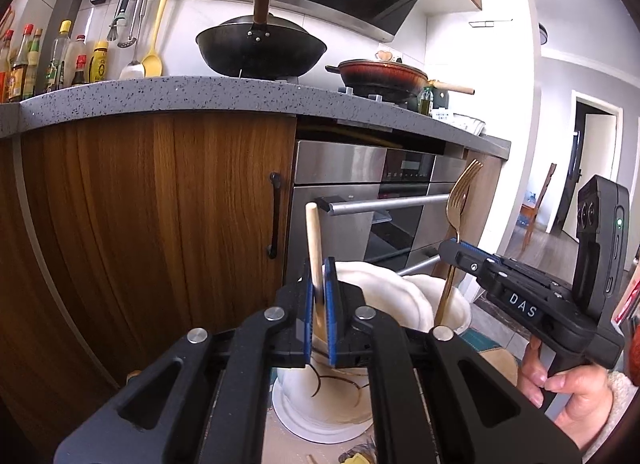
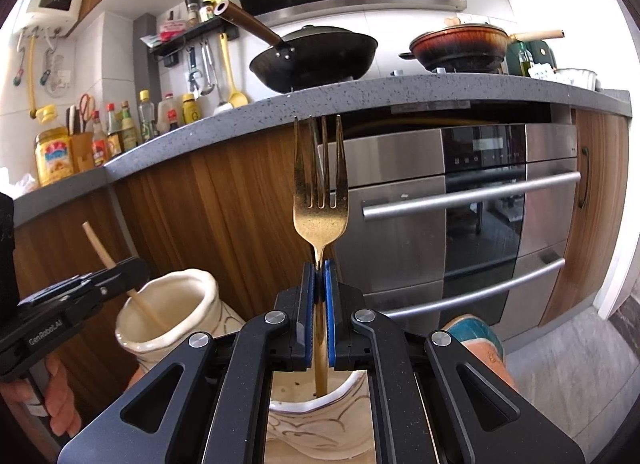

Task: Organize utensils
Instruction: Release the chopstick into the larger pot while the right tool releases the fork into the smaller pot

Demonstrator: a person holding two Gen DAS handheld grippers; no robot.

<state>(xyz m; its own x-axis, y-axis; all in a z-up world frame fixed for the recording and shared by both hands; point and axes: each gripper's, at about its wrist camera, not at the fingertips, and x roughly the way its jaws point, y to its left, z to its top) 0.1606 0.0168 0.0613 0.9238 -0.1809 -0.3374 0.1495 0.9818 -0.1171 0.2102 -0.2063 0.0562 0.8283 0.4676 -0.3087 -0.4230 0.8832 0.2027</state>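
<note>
I hold my left gripper (image 1: pixel 319 296) clamped on a pale wooden chopstick (image 1: pixel 313 242) and my right gripper (image 2: pixel 319 284) clamped on a gold metal fork (image 2: pixel 320 191), both lower ends already inside cream ceramic holders (image 2: pixel 168 304) below, release apparently remaining.

My left claw (image 1: pixel 319 304) and right claw (image 2: pixel 319 304) look alike: matte black linkage arms with round silver pivot screws and blue ribbed pads. White lettering marks their black bodies, "DAS" on the right, "GenRobot.AI" on the left. At four o'clock in the left view, a fuzzy cream sleeve (image 1: pixel 618 392) covers my right wrist.
</note>
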